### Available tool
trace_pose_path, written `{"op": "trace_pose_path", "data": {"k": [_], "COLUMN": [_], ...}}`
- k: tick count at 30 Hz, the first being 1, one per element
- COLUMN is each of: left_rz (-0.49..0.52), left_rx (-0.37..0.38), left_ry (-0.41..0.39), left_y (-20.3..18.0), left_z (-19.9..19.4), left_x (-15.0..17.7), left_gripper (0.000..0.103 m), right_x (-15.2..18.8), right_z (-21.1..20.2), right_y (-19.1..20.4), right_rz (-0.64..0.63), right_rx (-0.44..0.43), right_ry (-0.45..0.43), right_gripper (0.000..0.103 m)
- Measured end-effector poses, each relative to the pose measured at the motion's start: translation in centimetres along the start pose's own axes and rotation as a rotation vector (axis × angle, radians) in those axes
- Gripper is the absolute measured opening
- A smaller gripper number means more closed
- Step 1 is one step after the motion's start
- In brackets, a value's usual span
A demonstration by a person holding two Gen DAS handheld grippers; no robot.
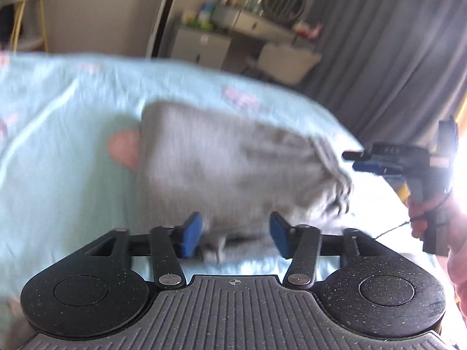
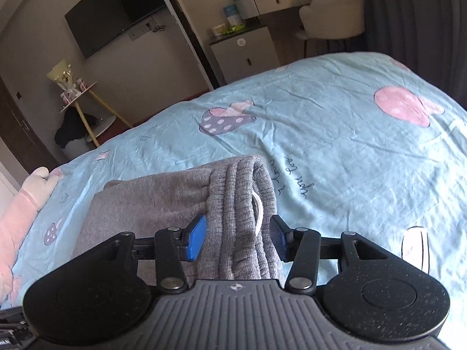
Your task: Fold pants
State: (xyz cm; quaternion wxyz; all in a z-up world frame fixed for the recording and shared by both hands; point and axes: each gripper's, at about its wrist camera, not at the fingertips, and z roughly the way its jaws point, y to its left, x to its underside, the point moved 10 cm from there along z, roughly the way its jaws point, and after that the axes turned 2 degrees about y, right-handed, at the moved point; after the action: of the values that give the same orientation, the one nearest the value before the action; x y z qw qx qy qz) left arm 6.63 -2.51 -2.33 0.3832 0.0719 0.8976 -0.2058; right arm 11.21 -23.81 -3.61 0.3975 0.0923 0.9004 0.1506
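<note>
- The grey pants (image 2: pixel 175 204) lie folded into a thick bundle on the bed, on a light blue bedsheet (image 2: pixel 350 151) printed with pink and purple cartoon shapes.
- In the right wrist view, the right claw (image 2: pixel 238 237) has its blue pads apart on either side of the ribbed waistband (image 2: pixel 242 192), the stacked folds running between them; I cannot tell whether the pads touch the cloth.
- A white drawstring loop (image 2: pixel 258 207) shows in the waistband folds, just beside the right-hand pad.
- The flat part of the folded pants spreads to the left of that claw, towards a pink stuffed toy (image 2: pixel 23 204) at the bed's edge.
- In the left wrist view, which is motion-blurred, the left claw (image 1: pixel 235 234) stands with its pads apart, and the near edge of the pants (image 1: pixel 233 169) lies between and just beyond them; contact cannot be judged.
- The right claw (image 1: pixel 354 160) also appears there from the side, at the bunched far-right end of the bundle, held by the person's right hand (image 1: pixel 429 213); its jaw gap cannot be made out from that angle.
- Dark cursive writing (image 2: pixel 294 182) is printed on the sheet just right of the waistband; it appears upside down and I cannot read it with confidence.
- A wall-mounted television (image 2: pixel 116 11) and a dresser (image 2: pixel 245 49) stand beyond the bed.
</note>
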Motion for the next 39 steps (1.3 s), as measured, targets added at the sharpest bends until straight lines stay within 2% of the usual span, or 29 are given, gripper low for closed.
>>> {"op": "trace_pose_path", "data": {"k": [3,4,5,7,8,9,11,13,15,17,20,24,28,30,31,32,36,38,39], "left_rz": [-0.045,-0.078,-0.117,-0.183,-0.201,-0.198,-0.129,-0.097,-0.100,-0.123,-0.186,-0.271,-0.274,-0.270,-0.272,-0.276,-0.296,-0.309,-0.313], "left_rx": [-0.058,-0.073,-0.097,-0.147,-0.177,-0.206,-0.237,-0.241,-0.228,-0.221,-0.229,-0.191,-0.197,-0.200,-0.197,-0.193,-0.186,-0.179,-0.176], "left_ry": [-0.046,-0.049,-0.040,0.011,0.057,0.111,0.182,0.197,0.211,0.205,0.203,0.212,0.206,0.201,0.199,0.197,0.189,0.182,0.178], "left_y": [1.2,1.8,2.7,4.4,5.1,5.5,5.6,5.4,5.6,6.1,6.9,7.7,7.6,7.6,7.5,7.5,7.7,7.8,7.8], "left_z": [0.2,0.9,1.9,4.5,5.7,6.8,8.0,8.1,8.3,8.4,8.0,8.2,8.1,8.1,8.1,8.1,8.2,8.2,8.2], "left_x": [-2.3,-2.7,-2.9,-2.2,-1.2,0.0,2.1,2.4,2.3,2.5,3.0,3.2,3.3,3.4,3.4,3.4,3.3,3.2,3.2], "left_gripper": [0.070,0.073,0.072,0.069,0.062,0.062,0.062,0.062,0.062,0.068,0.080,0.082,0.084,0.085,0.086,0.086,0.087,0.087,0.087], "right_x": [0.0,0.5,1.1,2.7,3.6,4.7,6.6,8.7,8.8,8.2,5.3,0.7,-1.4,-1.1,-0.6,-0.5,-0.4,0.5,1.1], "right_z": [0.1,0.7,1.3,2.6,3.2,3.6,4.7,5.6,5.5,5.5,4.9,6.3,10.0,12.7,14.2,14.9,13.4,11.1,9.7], "right_y": [3.0,4.5,5.8,8.3,9.2,10.0,9.9,8.5,7.9,8.0,8.4,8.8,9.3,8.1,7.1,6.5,7.2,8.5,9.1], "right_rz": [-0.068,-0.091,-0.115,-0.171,-0.192,-0.203,-0.214,-0.202,-0.170,-0.161,-0.162,-0.202,-0.264,-0.288,-0.269,-0.255,-0.232,-0.208,-0.190], "right_rx": [-0.049,-0.081,-0.106,-0.133,-0.154,-0.176,-0.148,-0.100,-0.104,-0.095,-0.065,0.022,0.069,0.130,0.133,0.123,0.120,0.048,0.003], "right_ry": [-0.010,0.009,0.030,0.067,0.091,0.120,0.191,0.280,0.295,0.318,0.238,0.139,0.122,0.161,0.198,0.188,0.163,0.153,0.139], "right_gripper": [0.049,0.048,0.048,0.043,0.039,0.037,0.037,0.028,0.024,0.024,0.025,0.026,0.026,0.026,0.026,0.026,0.029,0.038,0.040]}}
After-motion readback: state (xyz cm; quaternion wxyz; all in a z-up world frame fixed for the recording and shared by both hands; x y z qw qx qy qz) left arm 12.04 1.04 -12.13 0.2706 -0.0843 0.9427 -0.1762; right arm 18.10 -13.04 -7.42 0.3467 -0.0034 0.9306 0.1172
